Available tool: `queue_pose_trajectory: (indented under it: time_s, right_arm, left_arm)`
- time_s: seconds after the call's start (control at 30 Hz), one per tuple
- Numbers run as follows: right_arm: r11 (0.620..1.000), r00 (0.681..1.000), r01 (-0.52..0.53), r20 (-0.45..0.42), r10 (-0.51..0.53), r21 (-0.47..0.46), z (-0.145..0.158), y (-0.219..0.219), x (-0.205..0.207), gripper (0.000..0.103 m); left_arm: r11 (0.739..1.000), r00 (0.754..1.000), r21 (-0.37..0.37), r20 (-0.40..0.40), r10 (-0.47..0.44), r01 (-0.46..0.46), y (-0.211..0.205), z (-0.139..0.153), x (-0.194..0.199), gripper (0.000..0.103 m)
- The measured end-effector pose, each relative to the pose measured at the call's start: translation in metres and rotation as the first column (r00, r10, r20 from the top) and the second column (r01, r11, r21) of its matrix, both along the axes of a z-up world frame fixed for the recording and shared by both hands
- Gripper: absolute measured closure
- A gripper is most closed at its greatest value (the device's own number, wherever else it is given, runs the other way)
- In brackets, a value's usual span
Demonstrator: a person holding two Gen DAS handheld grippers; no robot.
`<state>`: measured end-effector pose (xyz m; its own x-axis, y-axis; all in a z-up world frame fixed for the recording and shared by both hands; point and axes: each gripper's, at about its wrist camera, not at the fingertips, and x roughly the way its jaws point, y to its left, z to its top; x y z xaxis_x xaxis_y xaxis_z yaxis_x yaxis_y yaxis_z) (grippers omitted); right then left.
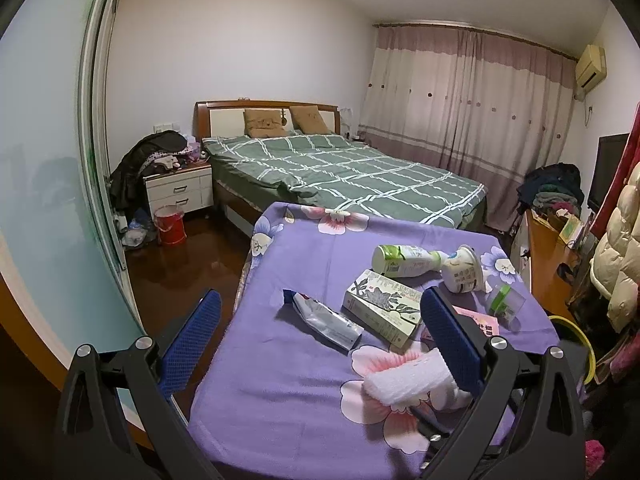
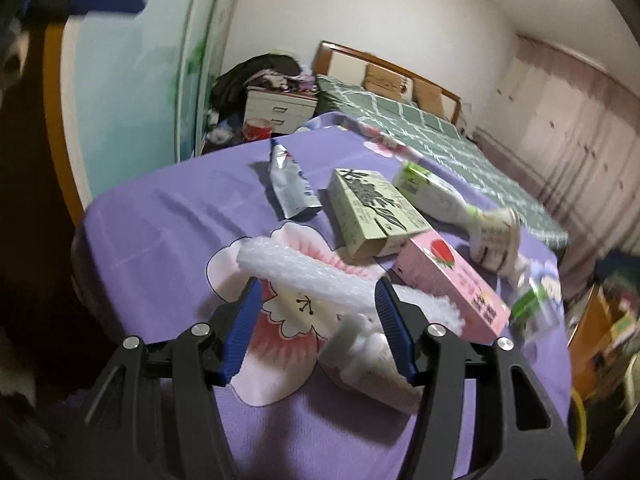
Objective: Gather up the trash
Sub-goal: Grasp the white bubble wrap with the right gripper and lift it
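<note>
I stand at a table under a purple floral cloth (image 1: 304, 248), a green checked bed (image 1: 340, 172) beyond it. No trash looks collected yet: all 7 pieces I can count lie on the cloth. Largest to smallest: a green and white printed carton (image 2: 376, 210) at the centre, a pink strawberry carton (image 2: 452, 284) touching it, a white and green plastic bottle (image 1: 404, 260) on its side, a white paper cup (image 1: 464, 270) tipped over, a white bubble wrap strip (image 2: 308, 276), a crumpled silver tube (image 1: 328, 318), a small clear green-lidded box (image 1: 504, 300). A yellow-rimmed bin (image 1: 576, 340) sits off the table's edge. My left gripper (image 1: 320, 320) hangs wide apart over the tube, holding nothing. My right gripper (image 2: 316, 300) is apart around the bubble wrap, not yet clamped
</note>
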<state>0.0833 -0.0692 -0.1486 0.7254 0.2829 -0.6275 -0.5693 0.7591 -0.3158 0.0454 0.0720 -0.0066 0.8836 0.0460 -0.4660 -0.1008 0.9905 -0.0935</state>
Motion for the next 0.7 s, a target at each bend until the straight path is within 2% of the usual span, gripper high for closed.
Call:
queue_pose_trajectory:
  time_s: [0.2,0.23,0.27,0.33,0.37,0.5,0.7]
  right_arm:
    - [0.996,0.999,-0.025,0.038,0.028,-0.081,-0.011,0.014,0.009,0.048]
    - [0.996,0.999,-0.025,0.031,0.028,-0.081,-0.012,0.015,0.012,0.053]
    - [0.997,1.000,-0.020,0.020,0.021,-0.080,-0.013,0.014,0.016,0.073]
    - [0.998,1.000,-0.010,0.006,0.010,-0.063,-0.013,0.012,0.022,0.085]
    - [0.999,1.000,-0.003,-0.002,0.003,-0.043,-0.011,0.008,0.026,0.089]
    - [0.997,0.999,0.018,-0.047,-0.015,0.077,0.002,-0.009,0.035,0.091]
    - [0.961,0.994,0.074,-0.091,-0.052,0.267,0.028,-0.047,0.048,0.092]
  left_arm:
    - [1.000,1.000,0.009,0.023,-0.001,0.000,-0.003,0.008,-0.004,0.005]
    - [1.000,1.000,0.009,0.025,-0.001,0.001,-0.003,0.008,-0.005,0.005]
    - [1.000,1.000,0.010,0.025,-0.001,0.001,-0.004,0.009,-0.005,0.005]
    - [1.000,1.000,0.010,0.024,-0.002,0.001,-0.004,0.008,-0.005,0.005]
    - [1.000,1.000,0.011,0.021,-0.003,0.003,-0.005,0.009,-0.004,0.005]
    - [1.000,1.000,0.009,0.008,-0.013,0.012,-0.007,0.009,-0.004,0.005]
    - [0.999,1.000,0.016,-0.004,-0.029,0.029,-0.014,0.007,0.000,0.005]
